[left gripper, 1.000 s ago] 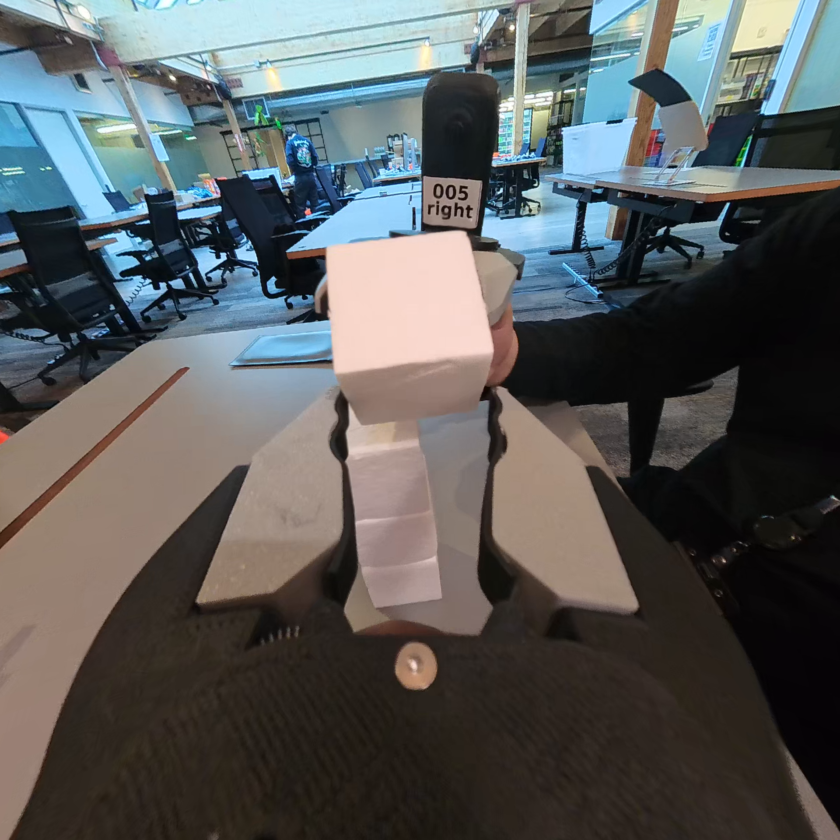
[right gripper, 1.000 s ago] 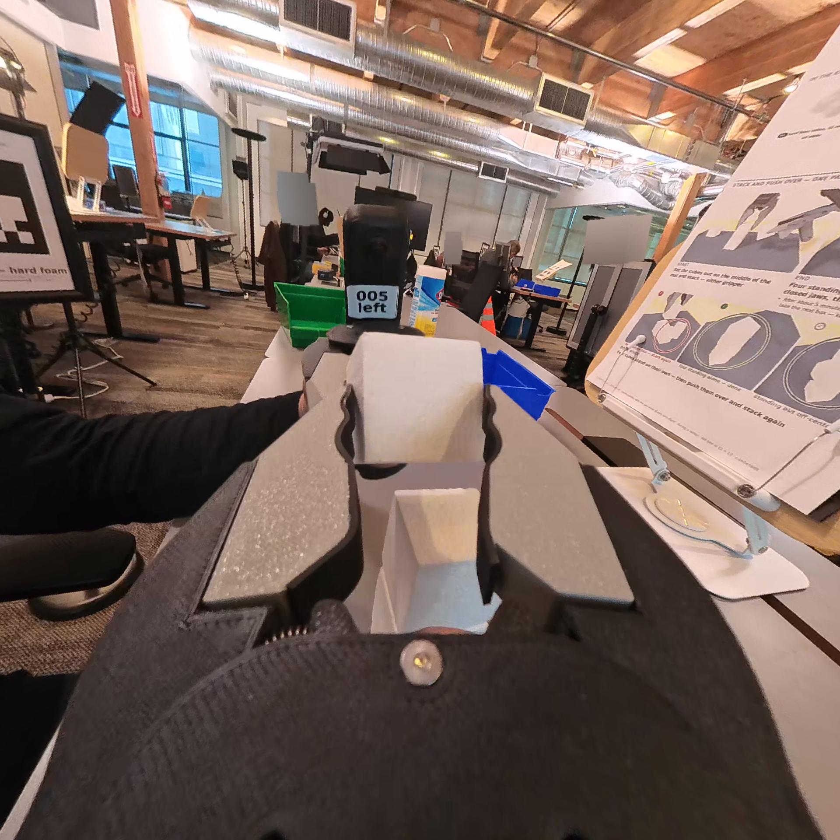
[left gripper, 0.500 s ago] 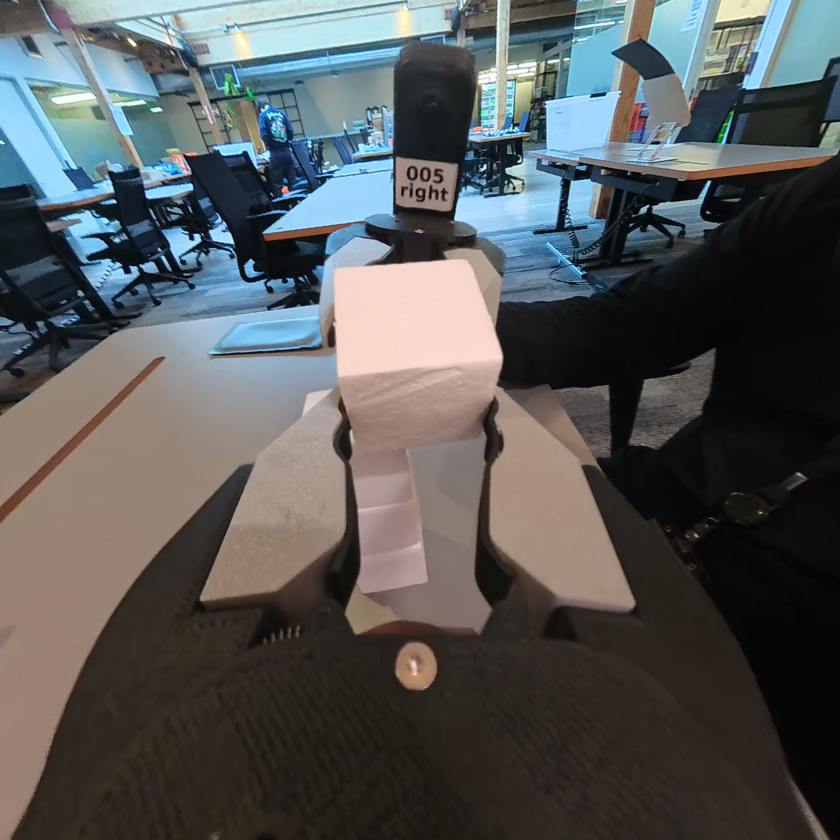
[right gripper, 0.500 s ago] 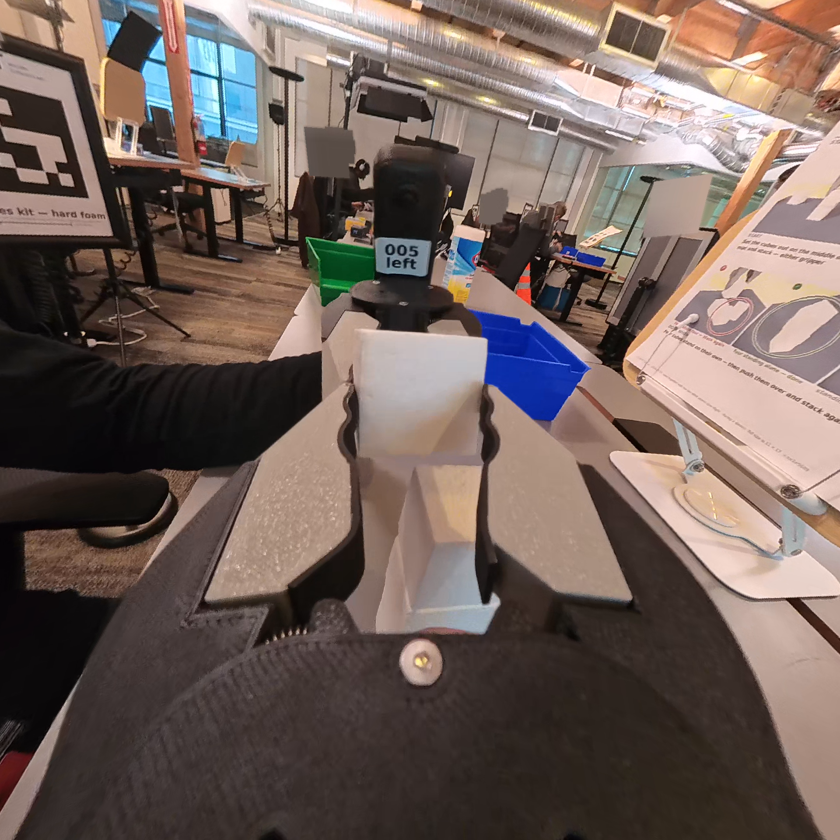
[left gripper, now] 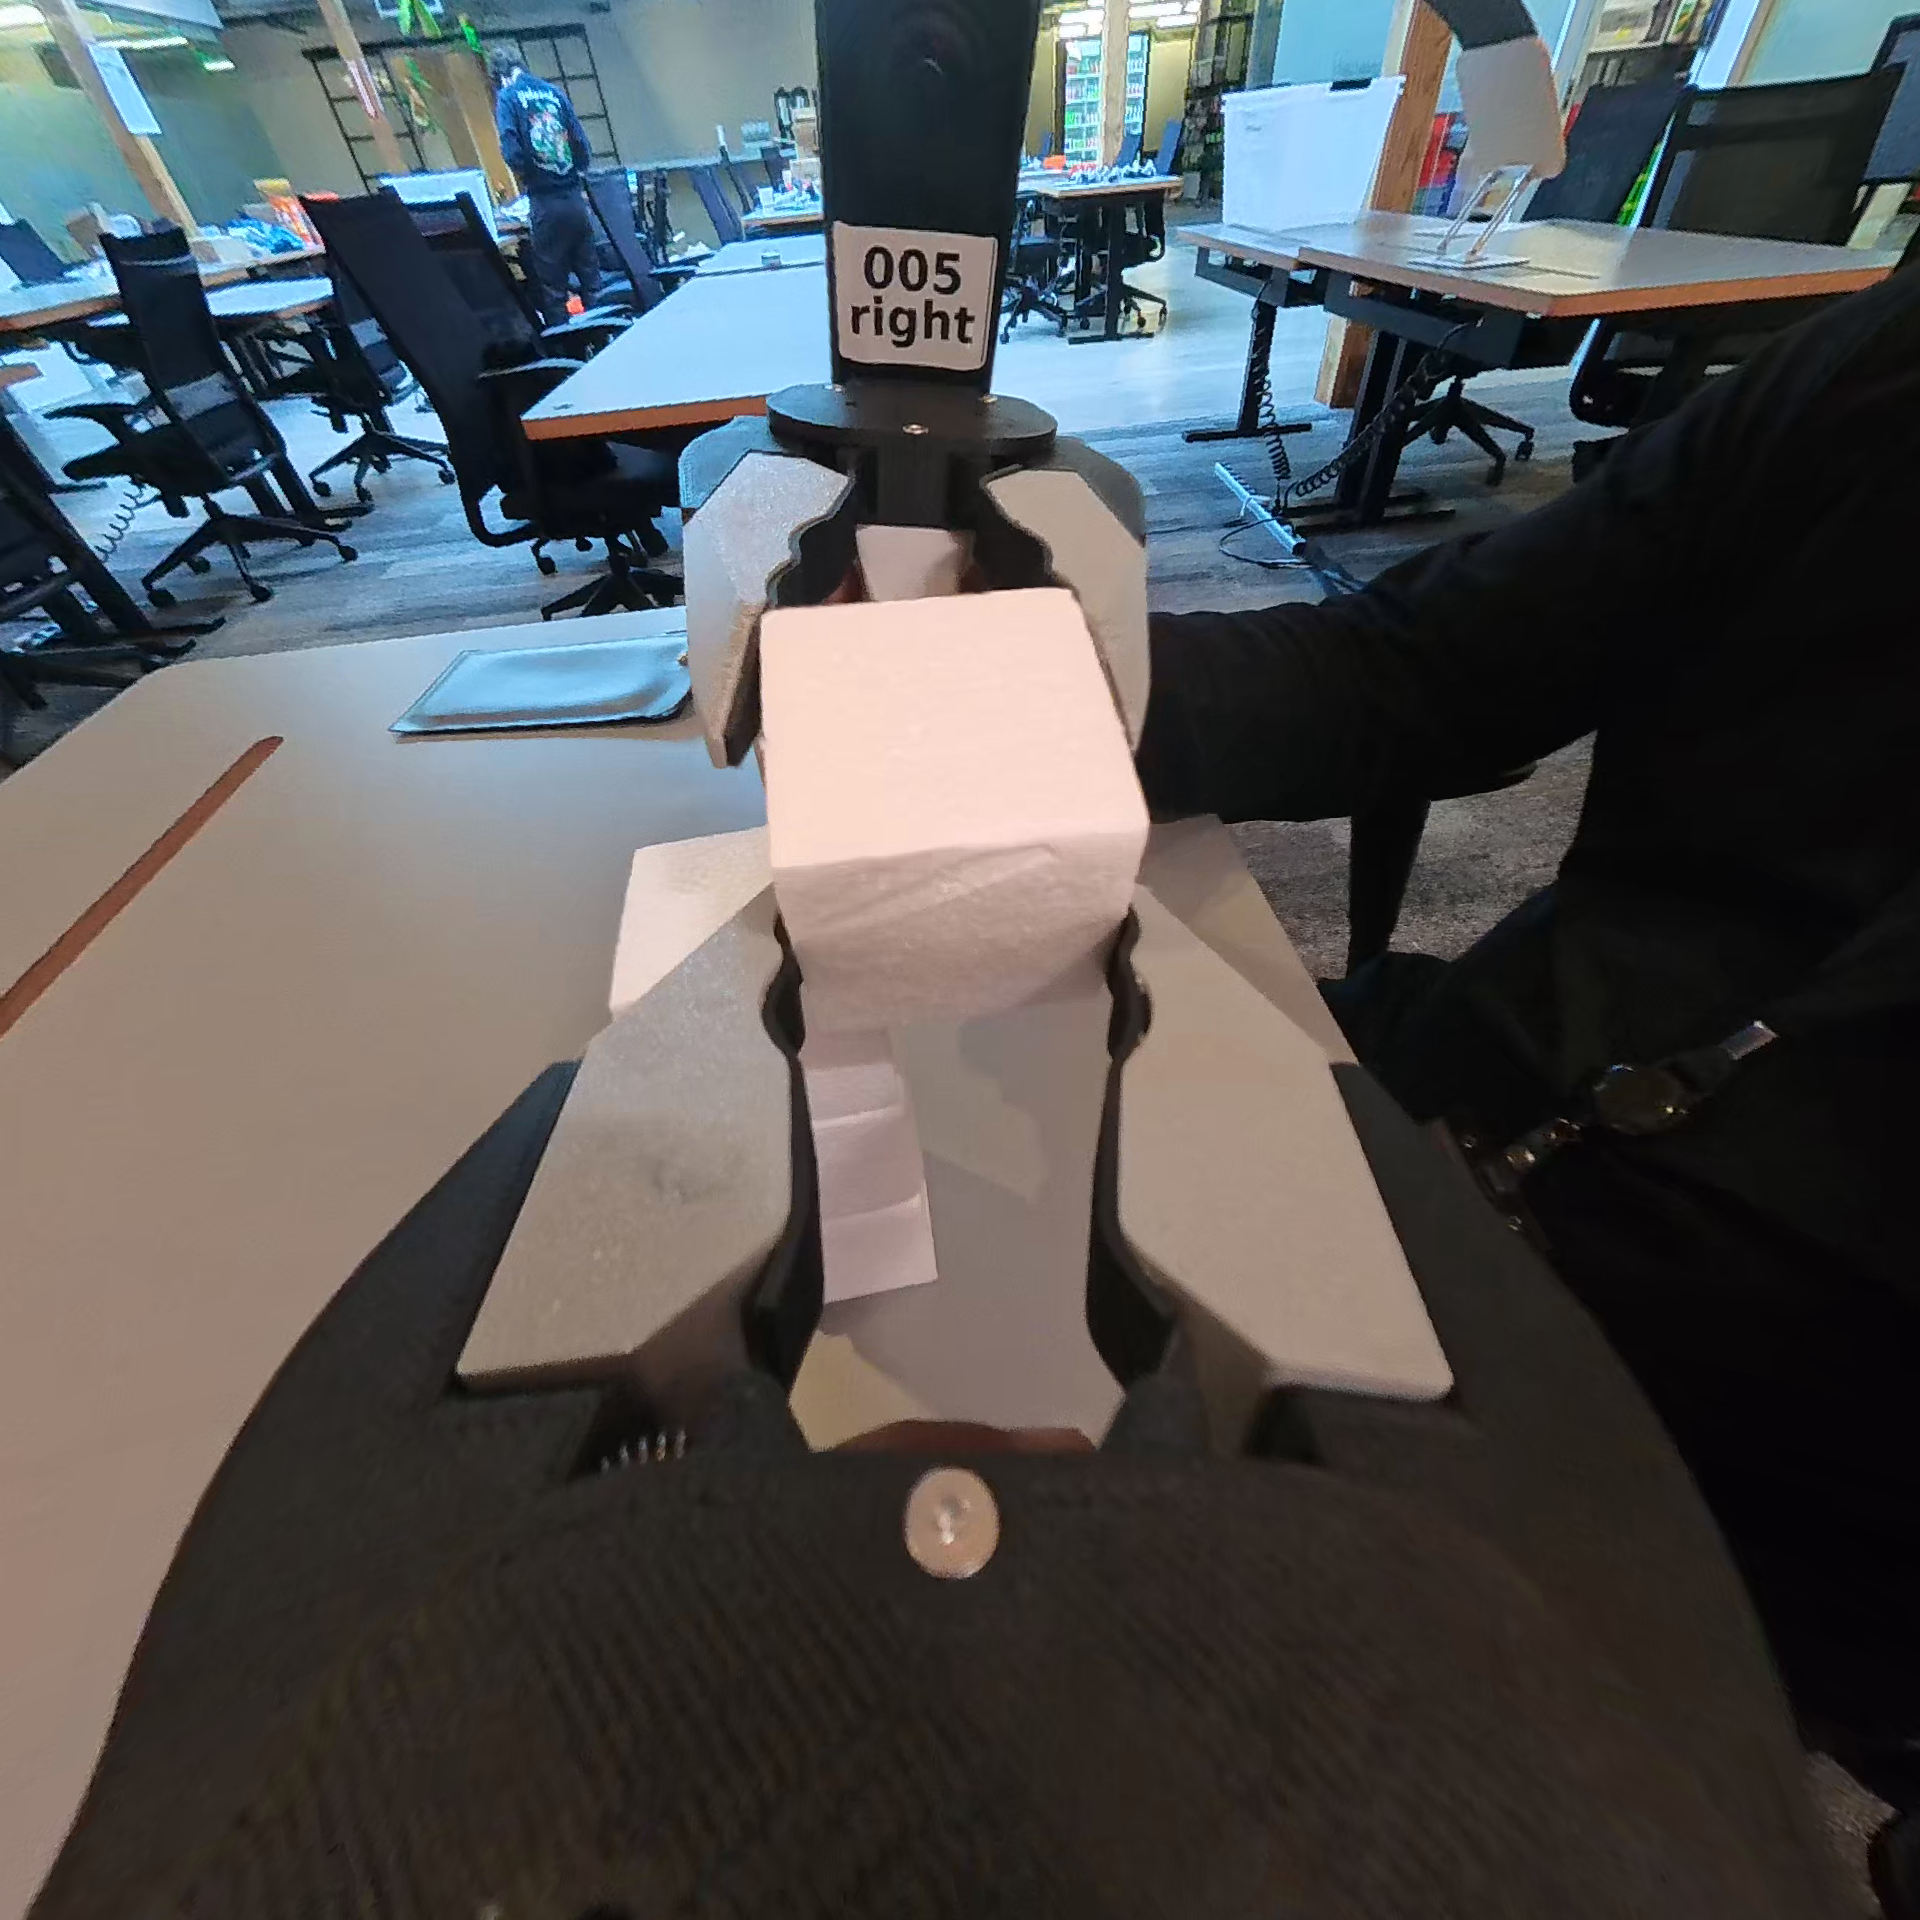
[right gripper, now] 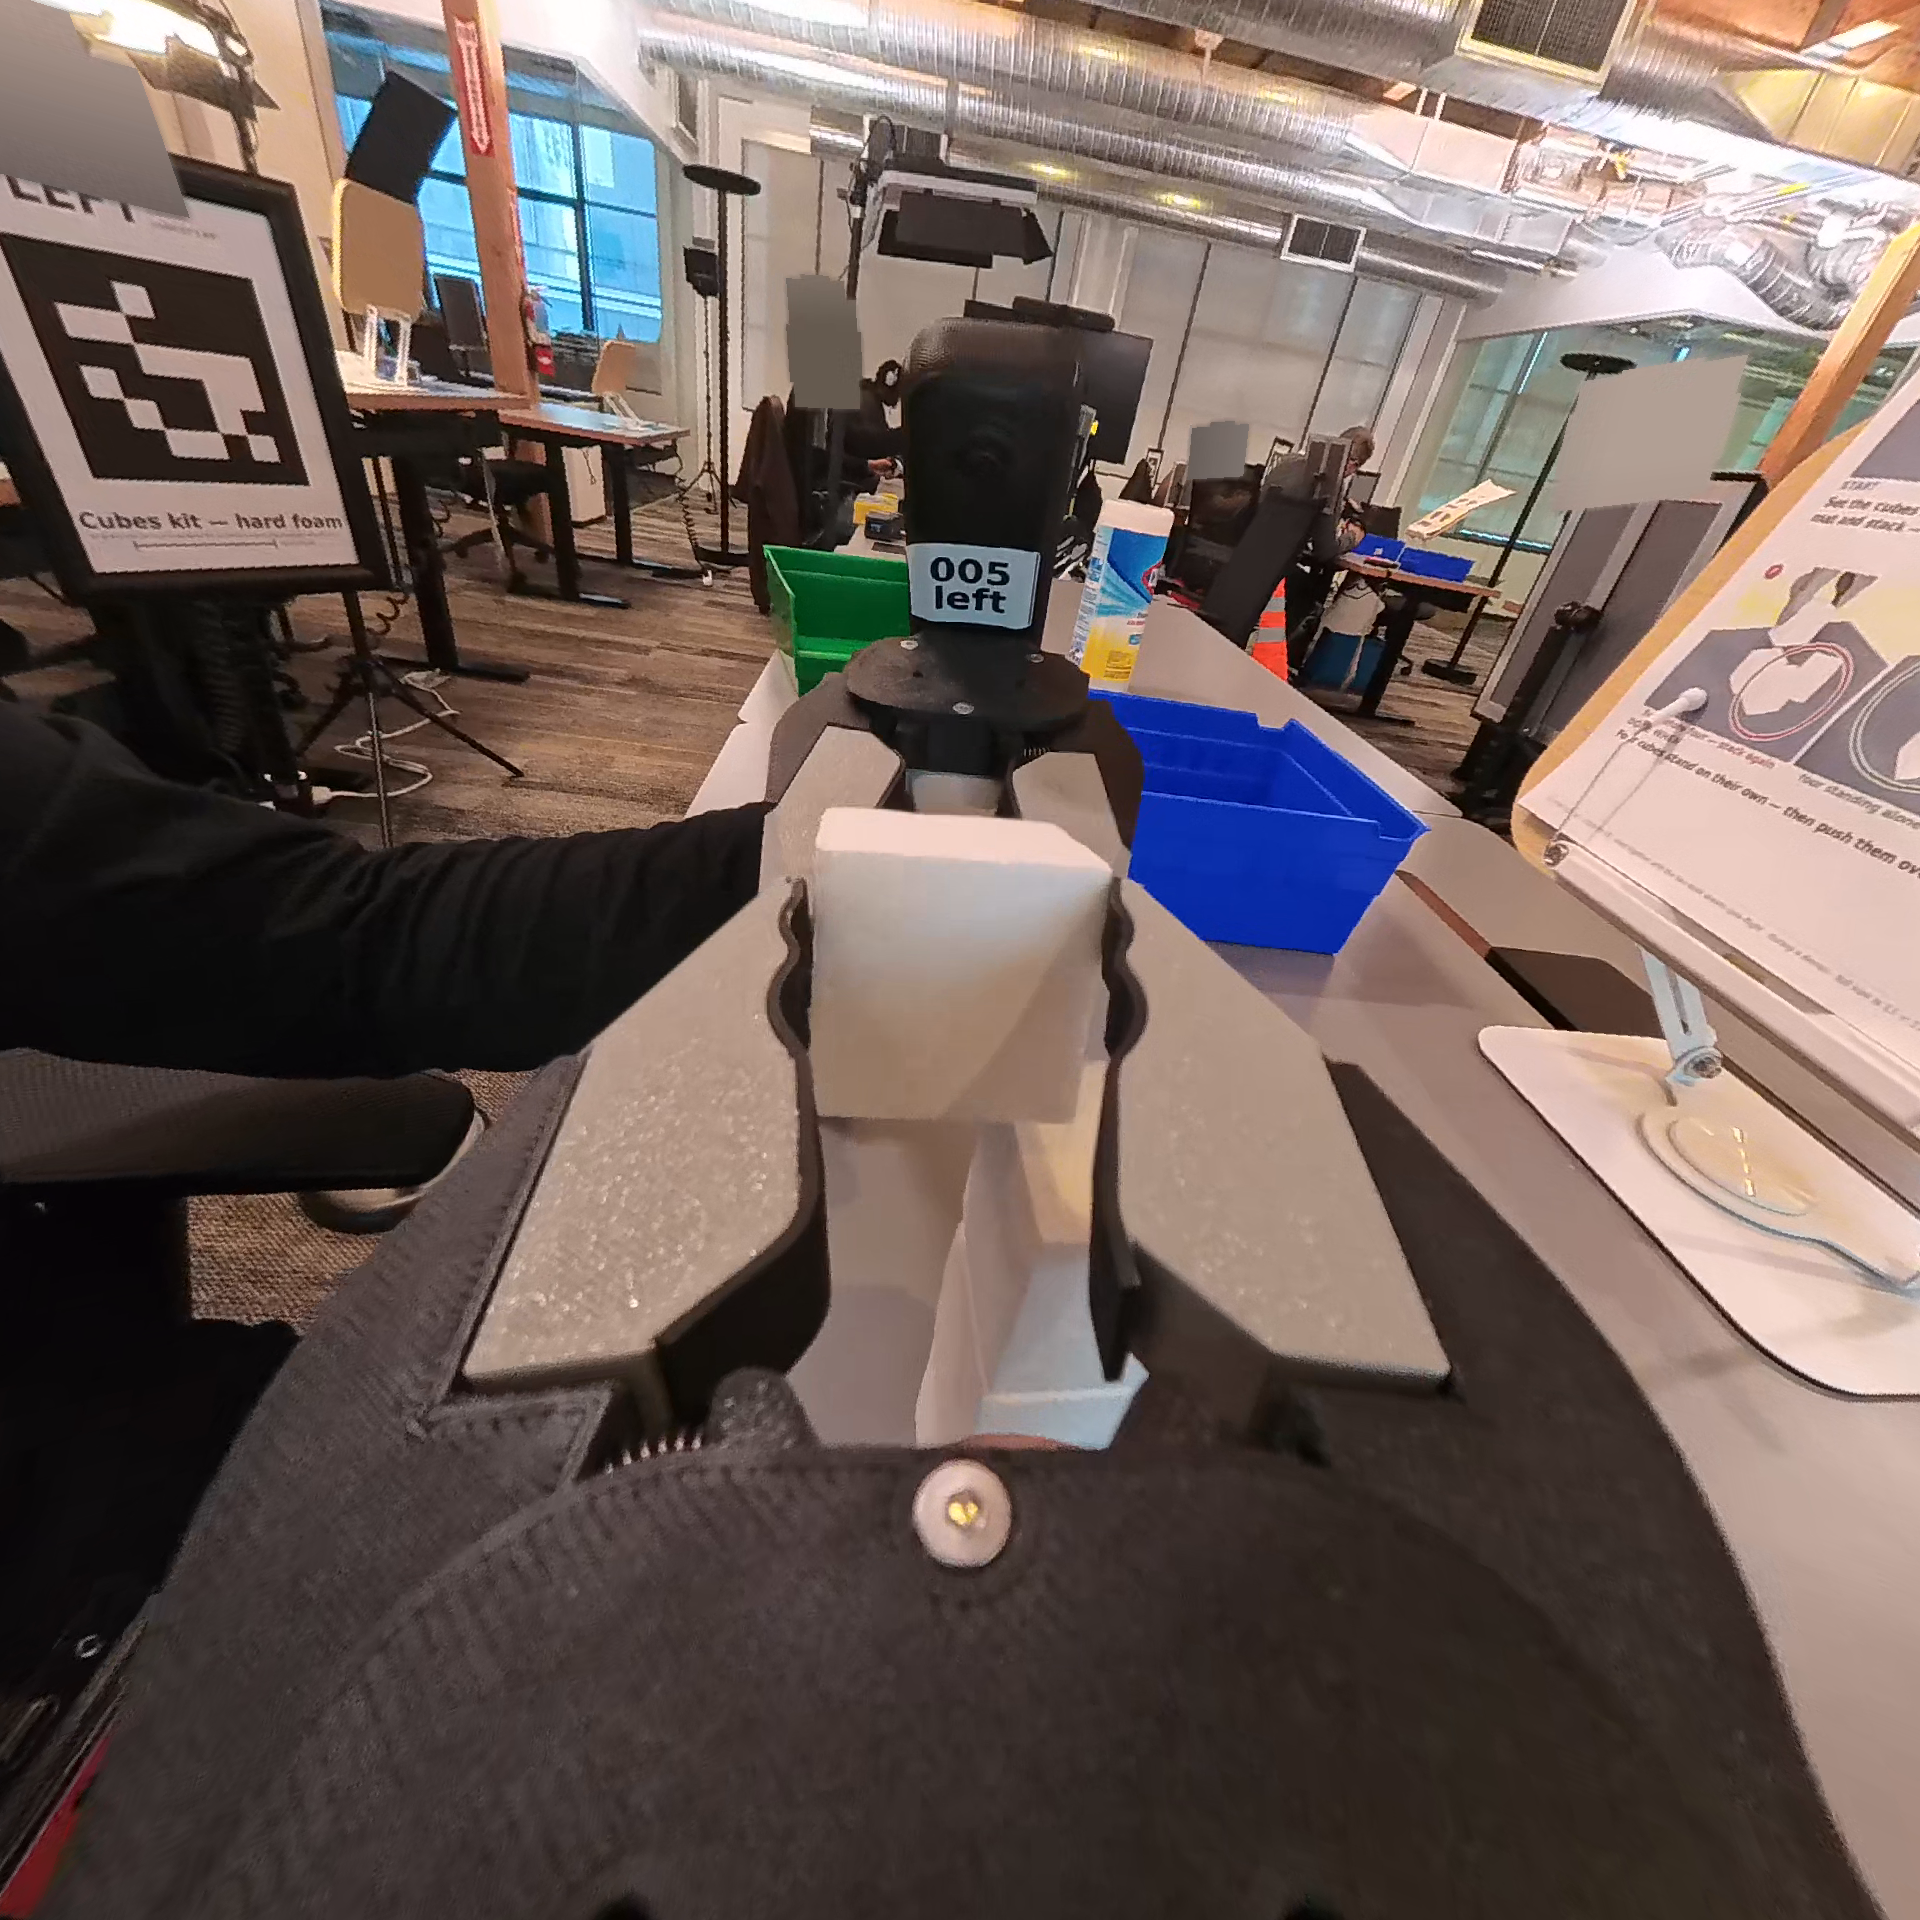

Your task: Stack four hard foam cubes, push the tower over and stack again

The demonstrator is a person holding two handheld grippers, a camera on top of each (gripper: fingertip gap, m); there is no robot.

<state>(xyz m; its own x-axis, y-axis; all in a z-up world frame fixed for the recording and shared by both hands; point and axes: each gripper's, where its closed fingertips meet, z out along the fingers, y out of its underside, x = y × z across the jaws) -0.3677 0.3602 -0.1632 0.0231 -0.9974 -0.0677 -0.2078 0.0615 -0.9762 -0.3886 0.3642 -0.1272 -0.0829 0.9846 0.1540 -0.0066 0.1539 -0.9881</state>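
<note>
A white foam cube [left gripper: 935, 790] is held in the air between both grippers, which face each other. My left gripper [left gripper: 951, 966] is shut on its near end, pads against its sides. My right gripper [right gripper: 956, 966] is shut on the same cube [right gripper: 951, 966] from the opposite end, and shows in the left wrist view [left gripper: 914, 623]. A stack of white cubes [left gripper: 868, 1174] stands on the table under the held cube. Its top [left gripper: 681, 914] sticks out to the left of my left finger. The stack shows low and to the right in the right wrist view [right gripper: 1029, 1299].
A grey table [left gripper: 312, 987] carries a flat grey pad [left gripper: 540, 686] at its far edge. A blue bin [right gripper: 1247, 831], a green bin [right gripper: 831, 613] and an instruction board on a white stand [right gripper: 1714, 1164] stand beyond and right. A person's black sleeve [left gripper: 1558, 675] reaches in. Only a small space, under 4 cm, lies between the two pairs of fingers.
Both grippers have carried the cube along together while facing each other. My left pads closed slightly onto it. The stack's top now shows beside my left finger.
</note>
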